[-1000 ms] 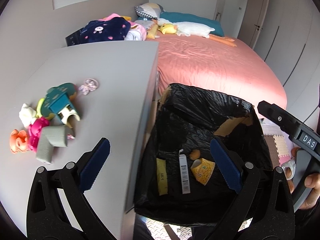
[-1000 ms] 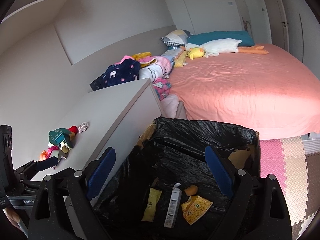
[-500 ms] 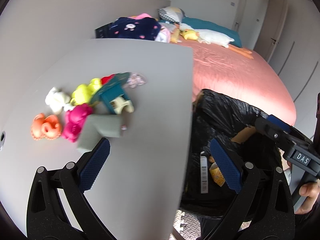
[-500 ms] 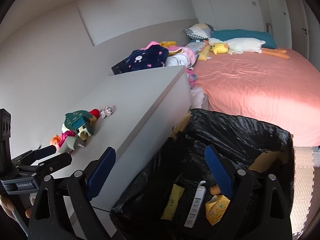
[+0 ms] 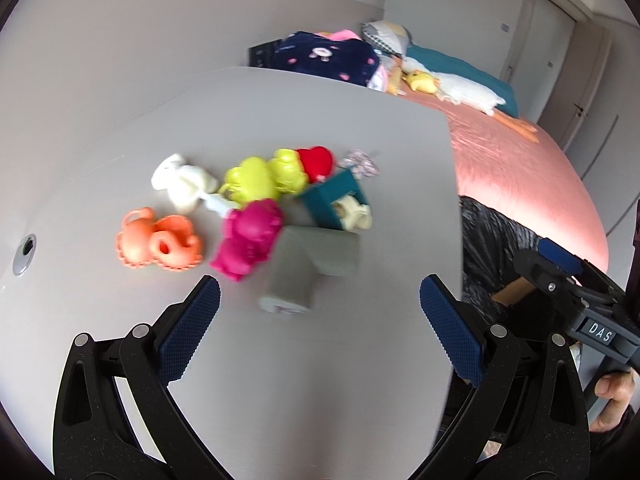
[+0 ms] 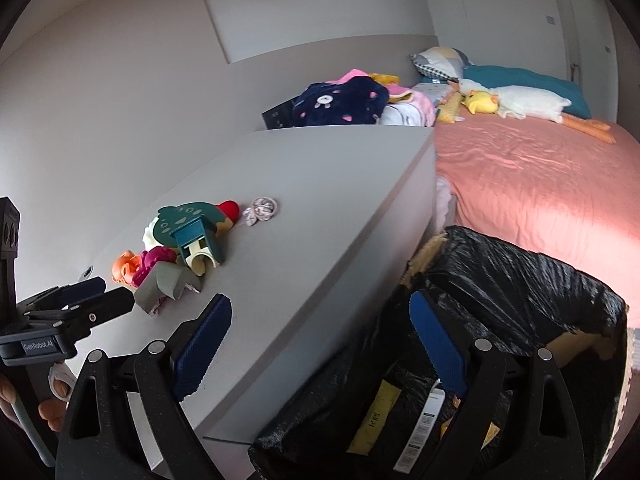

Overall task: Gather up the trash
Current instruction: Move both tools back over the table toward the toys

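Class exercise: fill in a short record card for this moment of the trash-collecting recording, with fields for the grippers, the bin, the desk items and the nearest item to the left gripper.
left gripper: open, empty, above the grey desk
right gripper: open, empty, over the desk's edge
bin: black-lined, beside the desk, wrappers inside
desk items: a cluster of colourful toys, grey L-shaped piece
nearest to left gripper: the grey L-shaped piece

Soft daylight fills the room; fisheye bending darkens every corner. Motion blur smears the toys (image 5: 256, 216) in the left view; the right stays sharp.
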`<state>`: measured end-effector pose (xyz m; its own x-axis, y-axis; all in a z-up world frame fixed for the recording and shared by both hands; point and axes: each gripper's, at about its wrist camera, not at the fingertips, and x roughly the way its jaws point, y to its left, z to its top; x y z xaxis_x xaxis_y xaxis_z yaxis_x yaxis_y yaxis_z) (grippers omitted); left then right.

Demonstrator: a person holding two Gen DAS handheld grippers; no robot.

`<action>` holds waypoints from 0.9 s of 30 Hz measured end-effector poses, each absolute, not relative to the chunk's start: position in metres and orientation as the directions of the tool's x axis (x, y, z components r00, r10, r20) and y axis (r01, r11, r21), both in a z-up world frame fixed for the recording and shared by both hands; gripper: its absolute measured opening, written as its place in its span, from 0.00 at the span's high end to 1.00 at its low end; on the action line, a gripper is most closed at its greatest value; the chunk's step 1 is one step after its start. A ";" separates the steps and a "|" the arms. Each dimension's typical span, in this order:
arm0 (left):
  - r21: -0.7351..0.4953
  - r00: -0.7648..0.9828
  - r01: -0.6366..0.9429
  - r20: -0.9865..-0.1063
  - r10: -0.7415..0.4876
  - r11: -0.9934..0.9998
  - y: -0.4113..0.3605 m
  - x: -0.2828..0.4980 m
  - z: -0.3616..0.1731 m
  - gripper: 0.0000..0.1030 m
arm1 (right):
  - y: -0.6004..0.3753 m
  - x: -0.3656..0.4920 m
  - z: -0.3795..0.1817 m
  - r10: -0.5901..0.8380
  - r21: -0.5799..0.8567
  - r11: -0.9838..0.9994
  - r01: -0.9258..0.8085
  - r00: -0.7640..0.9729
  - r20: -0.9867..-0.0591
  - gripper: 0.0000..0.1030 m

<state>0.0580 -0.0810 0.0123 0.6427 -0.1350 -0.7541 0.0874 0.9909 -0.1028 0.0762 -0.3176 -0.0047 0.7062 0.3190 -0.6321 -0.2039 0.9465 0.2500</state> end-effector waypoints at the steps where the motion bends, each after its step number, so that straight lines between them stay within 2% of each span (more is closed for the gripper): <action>1: -0.106 0.645 0.075 -0.753 -0.129 0.992 -0.075 0.059 0.013 0.06 | -0.314 0.079 -0.005 0.322 0.246 0.946 -0.213 0.703 -0.633 0.12; 21: -0.113 0.652 -0.142 -0.758 0.008 0.983 0.013 0.080 0.004 0.06 | -0.251 0.140 -0.013 0.353 0.127 0.920 -0.371 0.641 -0.681 0.12; 27: -0.104 0.633 -0.158 -0.773 0.021 0.982 0.026 0.095 -0.007 0.06 | -0.241 0.163 -0.017 0.337 0.095 0.918 -0.386 0.629 -0.701 0.12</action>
